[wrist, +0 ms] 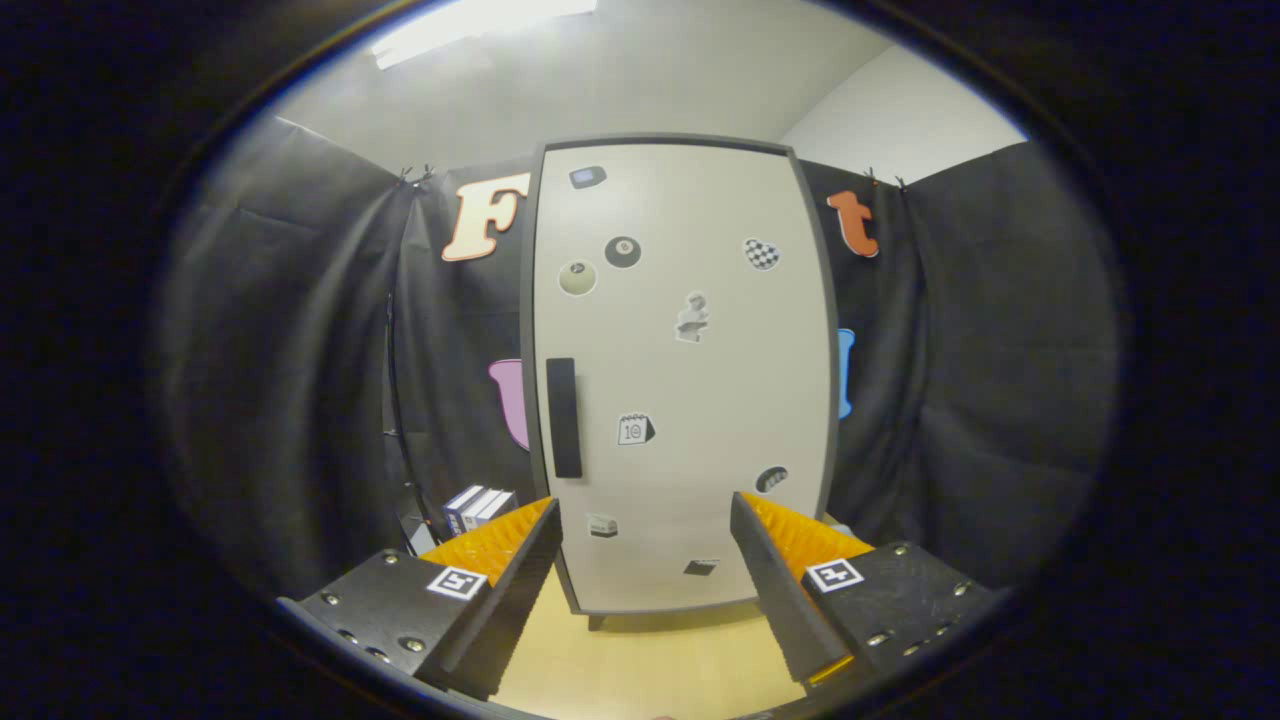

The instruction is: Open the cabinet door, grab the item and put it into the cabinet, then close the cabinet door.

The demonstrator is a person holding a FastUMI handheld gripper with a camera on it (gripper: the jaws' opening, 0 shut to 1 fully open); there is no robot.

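A tall white cabinet (690,380) with a dark frame stands on a wooden table, straight ahead of my fingers. Its door is closed and carries several small stickers. A black vertical handle (564,417) sits on the door's left side, a little above and ahead of my left finger. A small white and blue box (478,506) rests on the table left of the cabinet, just beyond my left finger and partly hidden by it. My gripper (645,515) is open, with nothing between its fingers, and it stays apart from the door.
Black cloth walls close in the booth on the left, right and behind the cabinet. The light wooden table top (650,660) stretches from my fingers to the cabinet's foot.
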